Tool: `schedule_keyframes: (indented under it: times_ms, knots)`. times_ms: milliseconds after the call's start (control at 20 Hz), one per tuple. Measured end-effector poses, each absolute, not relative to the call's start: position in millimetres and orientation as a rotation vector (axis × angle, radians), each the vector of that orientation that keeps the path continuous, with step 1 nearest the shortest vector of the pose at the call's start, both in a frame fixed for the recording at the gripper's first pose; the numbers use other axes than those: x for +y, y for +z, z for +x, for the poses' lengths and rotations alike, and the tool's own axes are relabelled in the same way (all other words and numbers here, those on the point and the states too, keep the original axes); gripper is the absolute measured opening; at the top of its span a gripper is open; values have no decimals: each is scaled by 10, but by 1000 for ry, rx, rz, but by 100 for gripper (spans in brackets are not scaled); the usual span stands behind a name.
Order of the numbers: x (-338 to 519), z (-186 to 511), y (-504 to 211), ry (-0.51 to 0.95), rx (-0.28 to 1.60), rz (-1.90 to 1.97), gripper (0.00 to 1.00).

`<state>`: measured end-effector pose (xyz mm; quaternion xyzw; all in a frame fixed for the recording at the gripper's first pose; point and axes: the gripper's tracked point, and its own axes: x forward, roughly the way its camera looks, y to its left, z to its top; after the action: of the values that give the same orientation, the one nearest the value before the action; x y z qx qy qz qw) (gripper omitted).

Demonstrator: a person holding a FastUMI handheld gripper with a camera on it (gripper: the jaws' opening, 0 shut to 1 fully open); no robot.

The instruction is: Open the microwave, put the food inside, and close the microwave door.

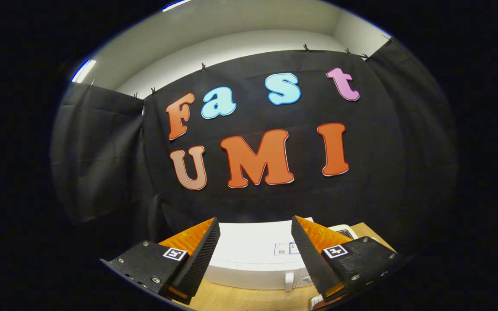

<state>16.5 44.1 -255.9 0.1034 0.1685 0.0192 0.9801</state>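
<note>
A black cloth wall [249, 198] backs a pale wooden table [249, 300]. On the table we note the white microwave [251, 255], seen from above and just beyond our gripper [255, 255], whose fingers stand well apart and hold nothing. The door looks closed, with a small handle [289, 281] at its front edge; we cannot make out the food. Our concern: descending from this height, a finger could strike the microwave's top or miss the handle.
</note>
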Motion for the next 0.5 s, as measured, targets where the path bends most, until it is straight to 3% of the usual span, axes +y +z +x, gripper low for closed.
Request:
schedule_keyframes:
  times_ms: [500]
  knots:
    - [405,-164,-4136,-1,543,148,98]
